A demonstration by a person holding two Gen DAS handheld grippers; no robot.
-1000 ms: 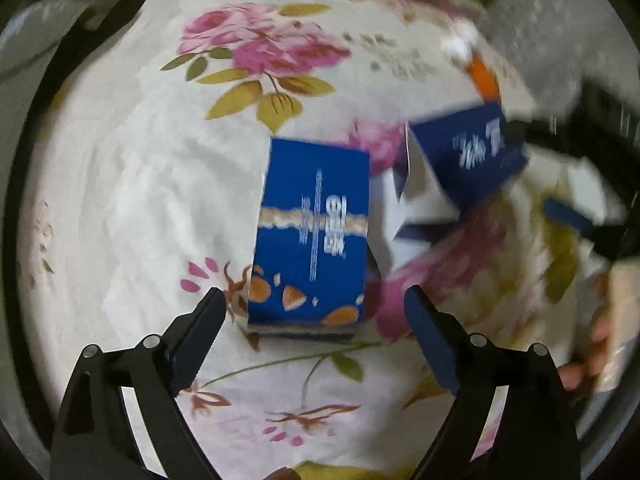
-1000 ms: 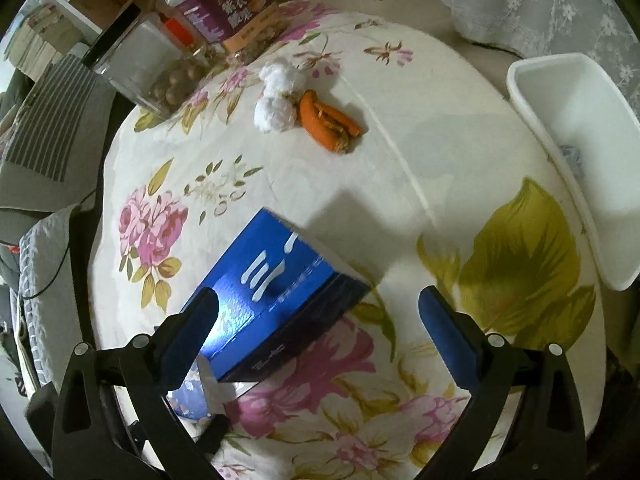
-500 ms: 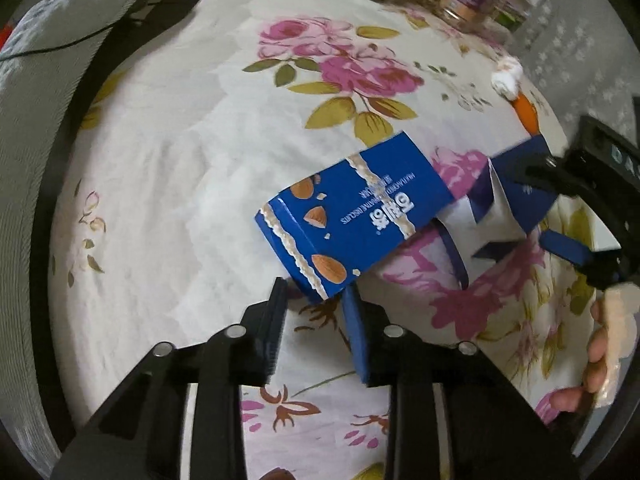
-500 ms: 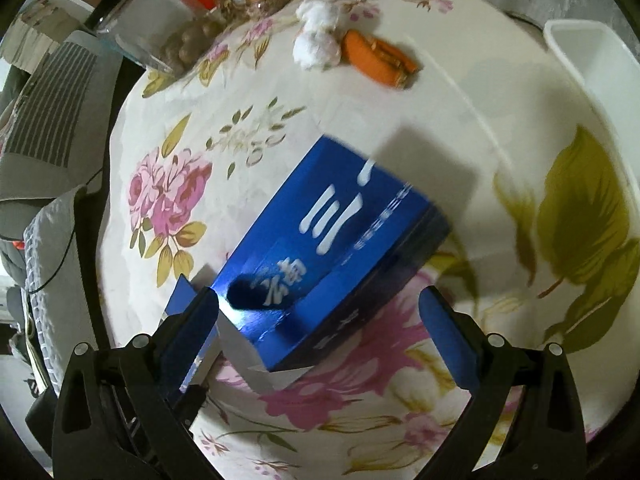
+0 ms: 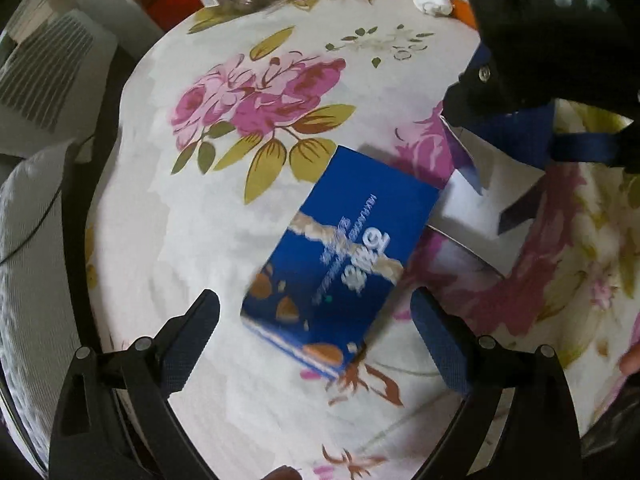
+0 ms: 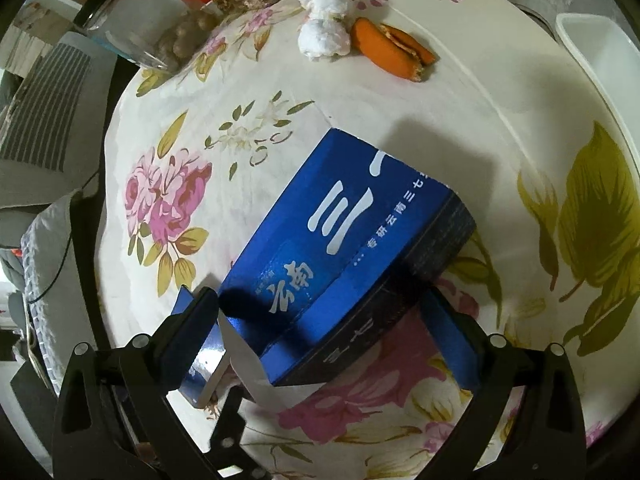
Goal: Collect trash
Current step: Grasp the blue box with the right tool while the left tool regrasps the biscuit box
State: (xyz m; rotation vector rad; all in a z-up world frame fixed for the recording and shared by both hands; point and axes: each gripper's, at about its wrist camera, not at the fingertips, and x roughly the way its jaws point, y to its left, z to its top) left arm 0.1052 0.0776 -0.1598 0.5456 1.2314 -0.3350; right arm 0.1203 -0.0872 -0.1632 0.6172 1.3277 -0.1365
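A flat blue almond-snack box (image 5: 340, 264) lies on the floral tablecloth (image 5: 168, 216), its near end between my left gripper's fingertips. The left gripper (image 5: 316, 320) is opening wide and its pads stand clear of the box. A bigger blue carton with white characters (image 6: 360, 240) lies tilted, its torn white flap (image 6: 256, 364) at the near end. My right gripper (image 6: 320, 316) straddles that carton with its jaws spread wide, and no squeeze shows. The left wrist view has the right gripper (image 5: 532, 128) over the same carton (image 5: 516, 124).
Two crumpled white tissues (image 6: 324, 36) and an orange peel (image 6: 396, 52) lie at the far side. A white plastic tub (image 6: 600, 64) stands at the right edge. Glass jars (image 6: 160, 36) sit at the back left. The round table drops off on the left.
The left jaws narrowed near the almond box's corner, then spread wide again, and that box now lies turned. The right gripper came down until the big carton sat between its fingers.
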